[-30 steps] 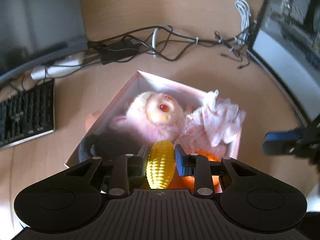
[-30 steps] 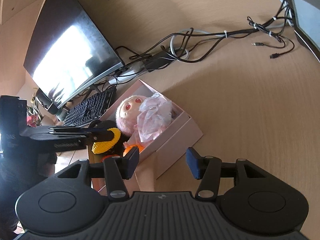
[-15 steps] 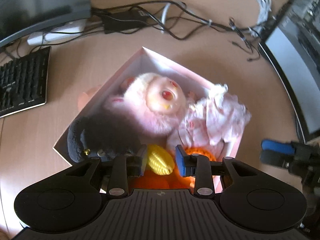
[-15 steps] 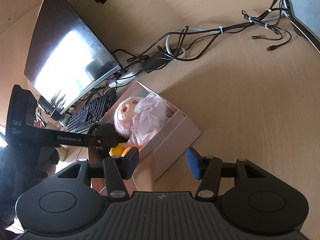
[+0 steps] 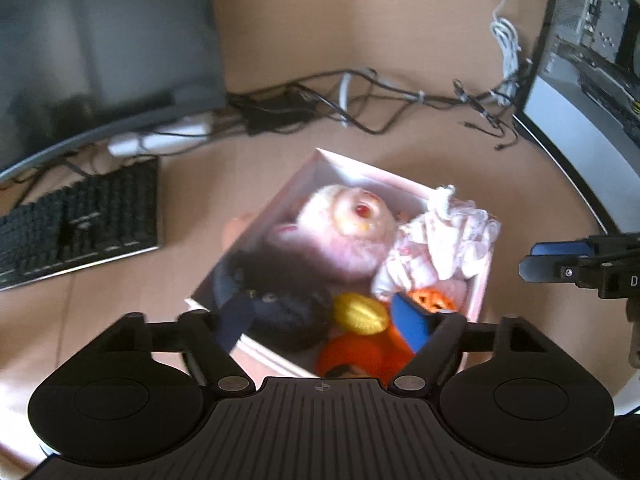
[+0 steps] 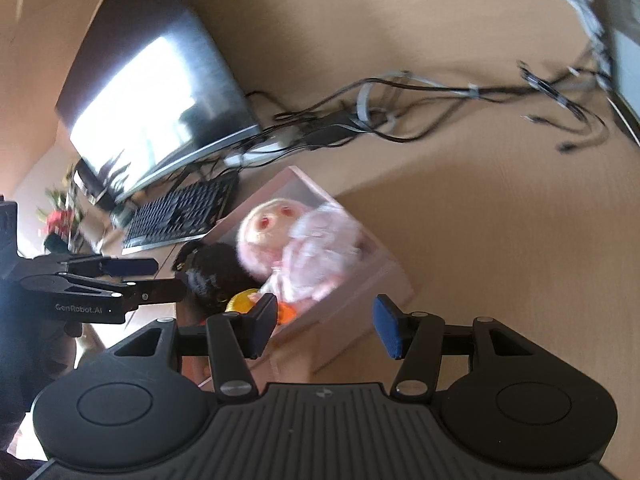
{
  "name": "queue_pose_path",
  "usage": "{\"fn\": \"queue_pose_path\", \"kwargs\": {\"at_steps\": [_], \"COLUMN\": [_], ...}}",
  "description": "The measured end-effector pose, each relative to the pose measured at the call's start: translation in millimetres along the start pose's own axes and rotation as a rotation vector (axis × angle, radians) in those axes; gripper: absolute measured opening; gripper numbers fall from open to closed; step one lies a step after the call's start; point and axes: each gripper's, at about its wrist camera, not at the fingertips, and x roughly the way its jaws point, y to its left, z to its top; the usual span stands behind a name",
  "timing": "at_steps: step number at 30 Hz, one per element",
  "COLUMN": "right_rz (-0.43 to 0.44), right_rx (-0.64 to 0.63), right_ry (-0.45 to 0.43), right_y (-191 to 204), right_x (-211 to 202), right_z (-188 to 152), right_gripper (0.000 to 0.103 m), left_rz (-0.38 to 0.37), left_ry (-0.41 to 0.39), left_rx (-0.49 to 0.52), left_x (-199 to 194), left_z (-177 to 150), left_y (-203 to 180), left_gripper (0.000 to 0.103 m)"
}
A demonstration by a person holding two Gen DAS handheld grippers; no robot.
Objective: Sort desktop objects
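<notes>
A pale pink box [image 5: 404, 182] on the wooden desk holds a pink doll [image 5: 344, 236], a black plush [image 5: 280, 304], an orange toy [image 5: 360, 356] and a small pumpkin [image 5: 434, 300]. A yellow toy corn [image 5: 360, 314] lies loose in the box between the plush and the orange toy. My left gripper [image 5: 322, 320] hovers open over the box's near end, touching nothing. The right gripper [image 6: 326, 324] is open and empty, just off the box's [image 6: 360, 292] near right side. In the right wrist view the corn [image 6: 240, 302] peeks out beside the left gripper [image 6: 132, 276].
A black keyboard [image 5: 80, 224] lies left of the box, under a dark monitor [image 5: 100, 52]. A tangle of cables [image 5: 360, 104] and a white power strip [image 5: 160, 140] run behind the box. An open computer case [image 5: 580, 100] bounds the right side.
My left gripper opened and let go of the corn, which now rests in the box; the gripper has pulled back and up. The right gripper stayed open and shifted slightly.
</notes>
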Motion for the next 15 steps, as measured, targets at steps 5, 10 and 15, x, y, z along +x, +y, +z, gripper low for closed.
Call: {"fn": "queue_pose_path", "kwargs": {"at_steps": [5,10,15], "right_rz": [-0.016,-0.026,-0.082], "right_rx": [-0.21,-0.441,-0.552], "right_ry": [0.047,0.093,0.162], "right_y": [50.1,102.6,124.8], "right_x": [26.6,59.9,93.9], "right_z": [15.8,21.7,20.1], "right_gripper": [0.053,0.043,0.034], "left_rz": [0.027,0.039,0.022], "left_ry": [-0.022,-0.021,-0.027], "left_rx": [-0.096,-0.202,-0.258], "left_x": [-5.0,-7.5,-6.3], "left_z": [-15.8,-34.2,-47.0], "left_y": [29.7,60.9,75.0], "left_gripper": [0.093,0.094,0.094]}}
